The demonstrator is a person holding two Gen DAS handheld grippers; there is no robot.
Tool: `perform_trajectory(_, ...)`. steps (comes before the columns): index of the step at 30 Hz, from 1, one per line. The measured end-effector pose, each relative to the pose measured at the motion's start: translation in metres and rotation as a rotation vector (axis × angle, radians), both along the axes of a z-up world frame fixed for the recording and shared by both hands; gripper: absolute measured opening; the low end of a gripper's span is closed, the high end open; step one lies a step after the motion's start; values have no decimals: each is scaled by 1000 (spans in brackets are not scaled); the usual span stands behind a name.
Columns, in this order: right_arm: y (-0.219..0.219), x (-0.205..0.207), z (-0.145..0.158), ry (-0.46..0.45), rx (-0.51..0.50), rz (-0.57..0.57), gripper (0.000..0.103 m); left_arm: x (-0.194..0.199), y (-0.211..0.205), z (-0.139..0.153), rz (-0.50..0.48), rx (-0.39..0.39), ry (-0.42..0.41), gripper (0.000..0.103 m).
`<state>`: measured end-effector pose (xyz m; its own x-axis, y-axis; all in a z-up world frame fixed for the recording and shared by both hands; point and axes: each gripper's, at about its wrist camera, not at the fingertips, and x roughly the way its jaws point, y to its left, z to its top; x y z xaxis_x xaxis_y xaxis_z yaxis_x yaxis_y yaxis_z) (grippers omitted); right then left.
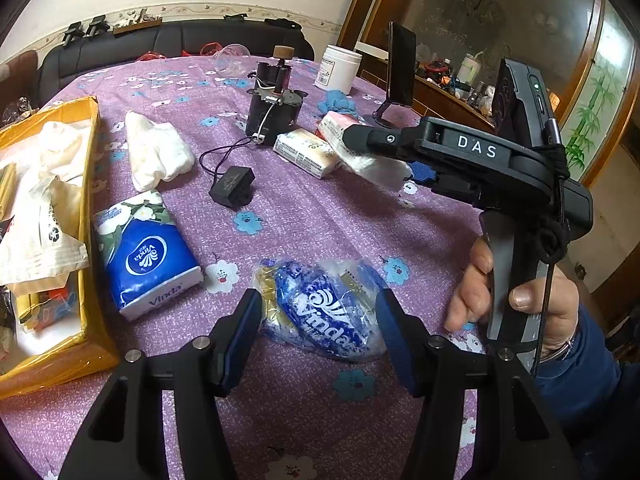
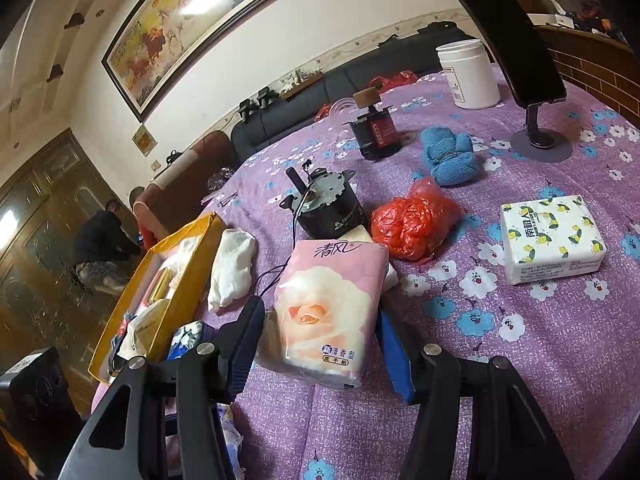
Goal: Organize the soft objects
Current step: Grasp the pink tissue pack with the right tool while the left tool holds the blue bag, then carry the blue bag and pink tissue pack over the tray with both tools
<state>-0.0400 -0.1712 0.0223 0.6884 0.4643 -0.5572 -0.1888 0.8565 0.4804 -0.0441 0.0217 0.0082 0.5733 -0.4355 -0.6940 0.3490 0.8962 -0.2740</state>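
We clamp the right gripper on the pink rose tissue pack, lifted; our left gripper pinches the crumpled Vinda wrapper. Next, probably, the yellow box.

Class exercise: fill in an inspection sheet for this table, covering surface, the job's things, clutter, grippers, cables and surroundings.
Surface: purple flowered tablecloth.
Job's things: yellow box at the table edge, already holding white items; blue Vinda tissue pack, white cloth, lemon-print tissue pack, blue knit and red bag lie loose.
Clutter: grey-topped motor, white jar, phone stand.
Grippers: left gripper grips crumpled Vinda pack; right gripper clamps pink tissue pack.
Cables: black lead to small black block.
Surroundings: dark sofa, framed painting.
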Motion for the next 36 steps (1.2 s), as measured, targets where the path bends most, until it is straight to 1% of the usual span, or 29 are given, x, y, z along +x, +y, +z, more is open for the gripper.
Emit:
perform_trajectory(6,0,-5,4,-27,-10,-1,61,-1,0,0,10,7,0,59)
perform_trajectory(12,0,-5,4,-30,-17,-2,61,-1,2,0,21,1,-4,59)
perform_trajectory(15,1,-5,5,-28,-28,-5,61,-3,8,2,33,-29,-8,59)
perform_trajectory(19,6,-9,9,-42,-61,-8,61,-1,21,7,48,-85,14,59)
perform_trajectory(22,12,-12,17,-48,-60,7,61,-5,35,21,70,-102,-17,59)
perform_trajectory(24,21,-14,24,-59,-66,28,61,-7,47,32,87,-122,-40,59)
perform_trajectory(27,37,-14,35,-64,-65,69,61,-10,74,50,138,-153,-81,59)
perform_trajectory(30,59,-11,44,-63,-68,121,61,-13,103,62,204,-150,-126,59)
perform_trajectory(36,106,-1,60,-66,-82,212,61,-14,169,67,368,-153,-158,59)
